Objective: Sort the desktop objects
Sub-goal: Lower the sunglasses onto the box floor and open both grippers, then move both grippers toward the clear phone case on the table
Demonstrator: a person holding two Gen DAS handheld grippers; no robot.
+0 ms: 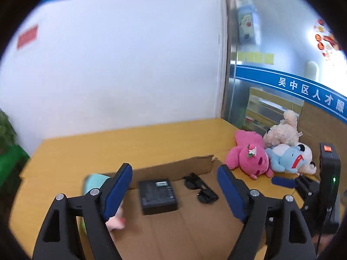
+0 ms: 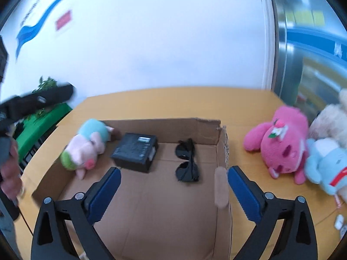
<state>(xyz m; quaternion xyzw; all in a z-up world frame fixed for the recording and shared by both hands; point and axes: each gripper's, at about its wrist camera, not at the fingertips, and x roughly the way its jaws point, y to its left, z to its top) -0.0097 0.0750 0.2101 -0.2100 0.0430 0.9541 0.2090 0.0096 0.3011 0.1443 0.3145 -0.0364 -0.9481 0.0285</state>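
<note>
matt cardboard box; fuzzy cloth pink plush; glossy sunglasses.

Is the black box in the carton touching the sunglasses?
Apart. The right wrist view shows bare cardboard floor between the black box and the sunglasses.

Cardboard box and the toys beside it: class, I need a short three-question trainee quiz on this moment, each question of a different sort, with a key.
1. True or false: the sunglasses lie inside the cardboard box.
2. Which plush lies in the box beside the black case? A) pig plush B) pink plush C) blue plush
3. Fill in: both the left tongs and right tongs are ____ and hold nothing.

Key: 1 true; 2 A; 3 open.
</note>
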